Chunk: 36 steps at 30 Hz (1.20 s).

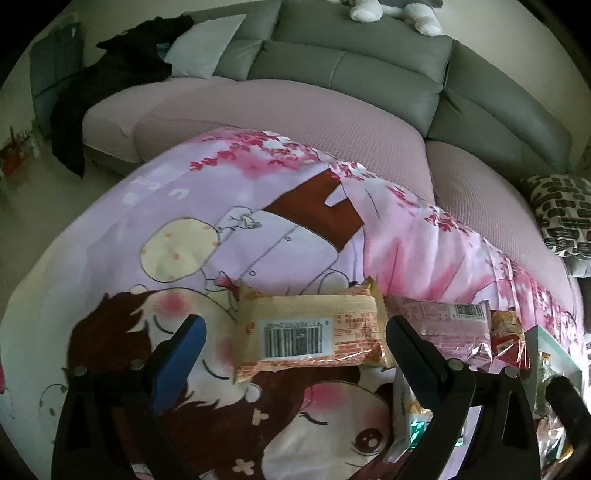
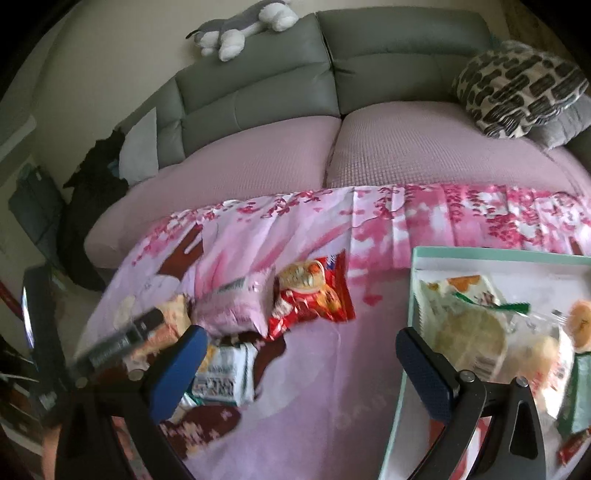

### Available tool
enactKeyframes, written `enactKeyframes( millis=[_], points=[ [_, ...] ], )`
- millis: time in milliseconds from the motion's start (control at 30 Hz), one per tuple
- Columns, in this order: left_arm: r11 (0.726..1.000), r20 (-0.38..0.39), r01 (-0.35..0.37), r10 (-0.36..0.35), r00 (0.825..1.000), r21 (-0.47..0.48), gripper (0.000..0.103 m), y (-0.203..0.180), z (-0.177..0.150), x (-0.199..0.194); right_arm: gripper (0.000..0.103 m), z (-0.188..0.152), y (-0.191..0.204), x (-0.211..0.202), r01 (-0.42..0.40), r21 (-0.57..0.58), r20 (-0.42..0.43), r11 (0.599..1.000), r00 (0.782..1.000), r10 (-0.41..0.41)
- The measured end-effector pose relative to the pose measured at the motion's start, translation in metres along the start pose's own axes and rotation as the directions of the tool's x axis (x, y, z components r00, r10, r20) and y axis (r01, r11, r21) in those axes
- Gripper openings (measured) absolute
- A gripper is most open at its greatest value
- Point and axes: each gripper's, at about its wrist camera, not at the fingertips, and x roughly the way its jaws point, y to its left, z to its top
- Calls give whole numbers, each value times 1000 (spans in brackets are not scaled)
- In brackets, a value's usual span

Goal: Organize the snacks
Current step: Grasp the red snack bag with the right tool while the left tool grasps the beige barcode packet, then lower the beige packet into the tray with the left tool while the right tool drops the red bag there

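My left gripper (image 1: 295,332) is open, its fingers either side of a yellow-orange snack pack (image 1: 310,332) lying barcode-up on the cartoon cloth (image 1: 258,206). A pink pack (image 1: 443,321) and a red pack (image 1: 508,332) lie to its right. My right gripper (image 2: 301,343) is open and empty above the cloth. In the right wrist view the pink pack (image 2: 232,306), the red pack (image 2: 314,295) and a white-green pack (image 2: 225,376) lie at left. A pale green box (image 2: 491,254) at right holds several snack packs.
A grey sofa (image 2: 332,74) with a pink seat cover (image 2: 266,155) stands behind the table. A patterned cushion (image 2: 517,88) and a plush toy (image 2: 243,29) rest on it. The left gripper's body (image 2: 122,339) shows blurred at left in the right wrist view.
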Motion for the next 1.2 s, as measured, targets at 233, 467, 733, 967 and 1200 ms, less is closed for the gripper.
enactKeyframes(
  millis=[233, 467, 733, 967, 1200],
  points=[
    [1000, -32, 23, -23, 999, 3, 98, -6, 2, 15, 99, 16, 1, 21, -2, 1, -29, 1000, 1000, 2],
    [1000, -59, 24, -23, 998, 17, 98, -14, 4, 25, 86, 24, -7, 52, 6, 32, -87, 999, 996, -3],
    [1000, -70, 24, -23, 997, 9, 98, -13, 4, 31, 63, 19, -18, 72, 25, 73, -133, 997, 991, -15],
    [1000, -84, 5, -5, 996, 5, 88, -13, 3, 29, 54, 20, -20, 70, 17, 87, -129, 996, 992, -5],
    [999, -75, 31, -32, 997, -15, 72, -11, 1, 20, 52, 20, -20, 63, 12, 96, -123, 995, 992, 0]
  ],
)
